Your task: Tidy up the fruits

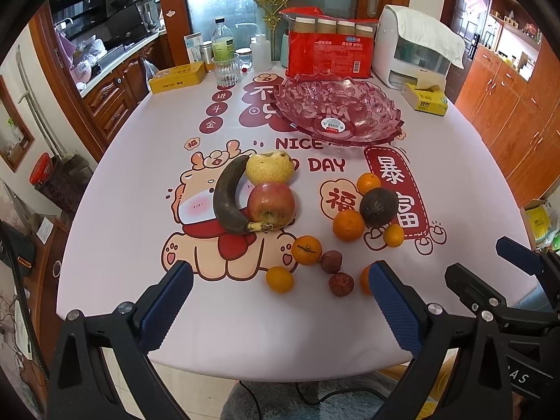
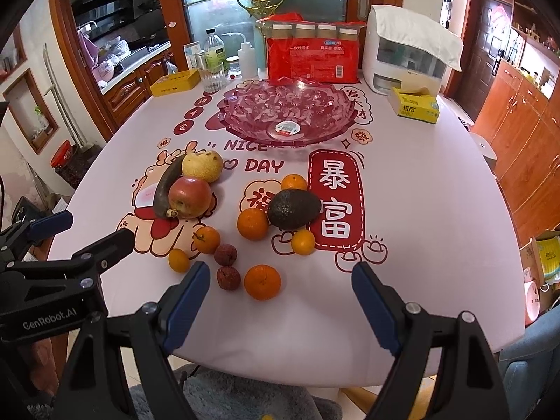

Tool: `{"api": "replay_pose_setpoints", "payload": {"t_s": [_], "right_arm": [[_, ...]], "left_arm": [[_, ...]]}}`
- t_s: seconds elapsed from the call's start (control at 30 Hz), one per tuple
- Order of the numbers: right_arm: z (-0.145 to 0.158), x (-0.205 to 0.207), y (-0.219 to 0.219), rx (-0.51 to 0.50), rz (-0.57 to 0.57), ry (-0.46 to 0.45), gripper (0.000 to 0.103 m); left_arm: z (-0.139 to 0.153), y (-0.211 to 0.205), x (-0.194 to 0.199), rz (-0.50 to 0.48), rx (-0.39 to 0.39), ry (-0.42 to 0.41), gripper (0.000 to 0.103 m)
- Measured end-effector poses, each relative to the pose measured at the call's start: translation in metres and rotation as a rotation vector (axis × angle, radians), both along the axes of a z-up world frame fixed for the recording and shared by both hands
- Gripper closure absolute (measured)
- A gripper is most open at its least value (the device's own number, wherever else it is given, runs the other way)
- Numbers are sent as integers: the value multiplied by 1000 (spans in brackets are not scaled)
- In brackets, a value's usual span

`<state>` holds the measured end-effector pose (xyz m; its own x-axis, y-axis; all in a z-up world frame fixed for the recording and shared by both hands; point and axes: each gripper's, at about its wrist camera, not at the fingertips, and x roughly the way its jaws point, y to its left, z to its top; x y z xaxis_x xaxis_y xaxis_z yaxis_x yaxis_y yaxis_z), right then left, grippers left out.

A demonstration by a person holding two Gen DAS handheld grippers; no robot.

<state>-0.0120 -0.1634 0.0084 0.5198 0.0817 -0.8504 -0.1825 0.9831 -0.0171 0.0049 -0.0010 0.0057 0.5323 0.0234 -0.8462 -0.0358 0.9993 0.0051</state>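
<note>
Left gripper (image 1: 280,292): jaws spread wide, holding nothing, hovering at the near table edge.
Right gripper (image 2: 281,292): likewise wide and empty, just beside the left one, so the two could bump if both reach in together.
Nearest fruit: a small orange (image 2: 262,281) and two dark red lychees (image 2: 228,277) lie close together between the grippers; closing on one may nudge the others, and round fruit is likely to roll toward the table edge.
Avocado cluster: avocado (image 2: 294,208) touches several oranges; lifting it could set them rolling.
Banana pile: blackened banana (image 1: 227,200) leans on an apple (image 1: 271,204) and a pear (image 1: 269,167); it looks soft, so a hard squeeze may crush it.
Bowl (image 2: 336,124): pink glass, empty, farther back; dropped fruit may bounce out.
</note>
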Motion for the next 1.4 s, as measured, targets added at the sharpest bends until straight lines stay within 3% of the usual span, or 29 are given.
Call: {"api": "replay_pose_setpoints", "payload": {"t_s": [1.4], "right_arm": [[8,9,-17,45,57,-35,19]], "left_arm": [[15,-13,-3,46,0,-39,4]]}}
